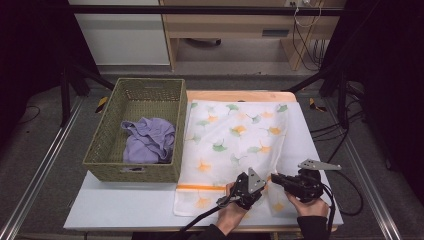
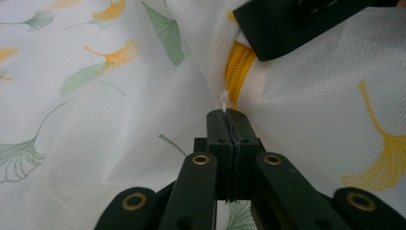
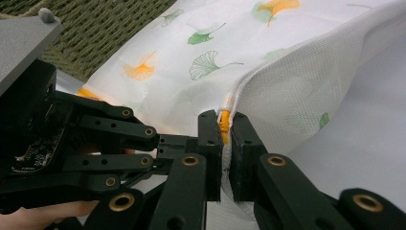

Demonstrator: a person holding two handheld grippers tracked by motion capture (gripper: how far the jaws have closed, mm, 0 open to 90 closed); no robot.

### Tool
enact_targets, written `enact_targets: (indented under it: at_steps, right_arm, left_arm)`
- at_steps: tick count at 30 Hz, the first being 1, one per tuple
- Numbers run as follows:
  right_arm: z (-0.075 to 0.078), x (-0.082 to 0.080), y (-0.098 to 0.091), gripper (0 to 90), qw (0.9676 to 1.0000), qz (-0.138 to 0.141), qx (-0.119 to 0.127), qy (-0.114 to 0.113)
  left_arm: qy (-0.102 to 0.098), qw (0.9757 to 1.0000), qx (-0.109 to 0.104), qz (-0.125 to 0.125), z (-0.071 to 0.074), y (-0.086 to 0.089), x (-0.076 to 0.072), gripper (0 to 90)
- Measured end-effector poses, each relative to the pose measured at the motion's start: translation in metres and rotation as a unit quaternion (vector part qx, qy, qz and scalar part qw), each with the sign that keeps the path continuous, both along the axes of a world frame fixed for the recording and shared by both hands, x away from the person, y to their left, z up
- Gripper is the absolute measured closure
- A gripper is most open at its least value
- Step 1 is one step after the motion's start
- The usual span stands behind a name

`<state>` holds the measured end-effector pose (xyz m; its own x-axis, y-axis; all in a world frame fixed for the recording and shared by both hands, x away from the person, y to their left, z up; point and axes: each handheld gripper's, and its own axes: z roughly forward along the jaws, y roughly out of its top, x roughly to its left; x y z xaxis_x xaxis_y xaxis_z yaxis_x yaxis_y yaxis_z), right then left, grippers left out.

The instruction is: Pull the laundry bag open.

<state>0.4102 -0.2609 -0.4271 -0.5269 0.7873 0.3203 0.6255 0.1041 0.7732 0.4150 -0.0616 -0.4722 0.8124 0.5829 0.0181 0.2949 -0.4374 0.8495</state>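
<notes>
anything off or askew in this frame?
Nothing damaged or spilled. The mesh laundry bag is bunched at its near edge, where both hand-held grippers, left and right, pinch its orange zipper. Purple garment lies crumpled in the wicker basket.

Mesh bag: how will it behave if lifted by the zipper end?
Probably floppy: the mesh bag creases and folds near both grippers. Likely light, as the weave looks thin and see-through. The orange zipper edge should hold better than loose mesh.
</notes>
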Motion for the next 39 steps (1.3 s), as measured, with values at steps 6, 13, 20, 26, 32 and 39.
enact_targets:
  at_steps: [6, 13, 20, 26, 32, 39]
  right_arm:
    - [0.001, -0.001, -0.004, 85.1, 1.0000, -0.008, -0.001, 0.001]
    - [0.001, -0.001, -0.005, 85.1, 1.0000, -0.008, 0.002, -0.001]
    - [0.003, -0.003, -0.005, 85.1, 0.9999, -0.004, 0.008, -0.009]
    - [0.006, -0.004, -0.002, 85.1, 0.9999, 0.006, 0.009, -0.013]
    - [0.006, -0.004, -0.001, 85.1, 0.9999, 0.007, 0.009, -0.012]
    - [0.006, -0.004, -0.001, 85.1, 0.9998, 0.009, 0.009, -0.014]
  left_arm:
    - [-0.003, 0.9999, 0.009, 0.014, 0.003, 0.003, 0.000, 89.2]
    - [-0.006, 0.9999, -0.004, 0.007, 0.004, 0.005, 0.000, 88.7]
    - [-0.001, 1.0000, 0.006, -0.005, -0.001, 0.001, 0.002, 81.9]
    - [0.002, 0.9999, 0.009, -0.003, -0.005, -0.002, 0.005, 86.8]
    - [-0.004, 1.0000, 0.005, -0.003, -0.004, -0.004, 0.007, 80.0]
    - [-0.019, 0.9998, 0.004, -0.003, -0.006, -0.005, 0.009, 68.3]
